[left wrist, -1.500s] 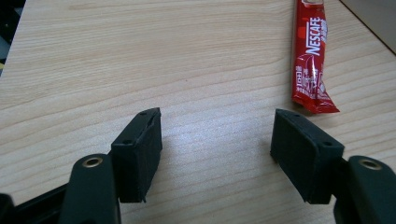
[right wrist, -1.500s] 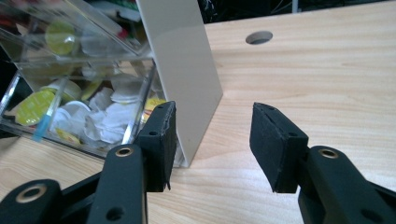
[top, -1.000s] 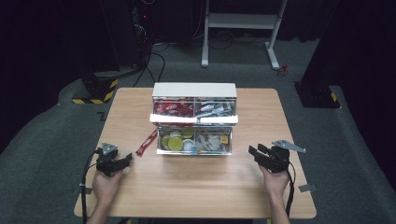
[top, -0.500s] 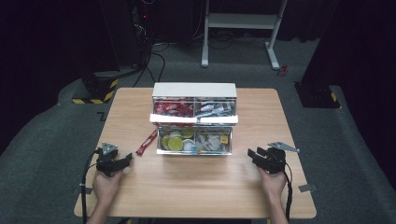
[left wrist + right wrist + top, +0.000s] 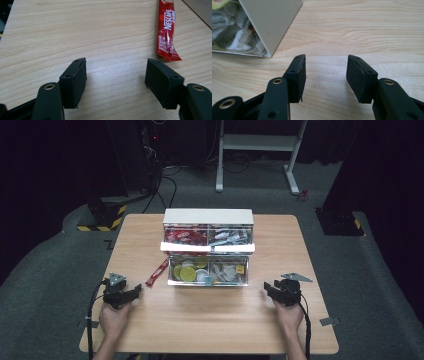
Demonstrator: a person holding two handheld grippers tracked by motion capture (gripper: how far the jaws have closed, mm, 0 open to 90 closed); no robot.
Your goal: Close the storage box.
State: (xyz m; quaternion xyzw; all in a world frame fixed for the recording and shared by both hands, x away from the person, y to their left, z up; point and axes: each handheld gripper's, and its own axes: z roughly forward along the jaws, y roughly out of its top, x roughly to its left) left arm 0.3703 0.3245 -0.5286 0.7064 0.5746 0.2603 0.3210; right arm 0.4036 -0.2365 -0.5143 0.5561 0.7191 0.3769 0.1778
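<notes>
The right gripper [image 5: 272, 288] has sunk toward the desk [image 5: 210, 320] since a second ago, jaws spread and empty. The left gripper [image 5: 131, 292] keeps still, jaws wide, empty. The red sachet [image 5: 157, 272] lies just ahead of it, beside the organiser [image 5: 208, 215], likely the next pick.

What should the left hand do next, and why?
Probably slide the left hand-held gripper forward toward the red coffee packet. Its jaws stand open with nothing between them, and the packet lies loose on the table, just ahead, beside the drawer box.
</notes>
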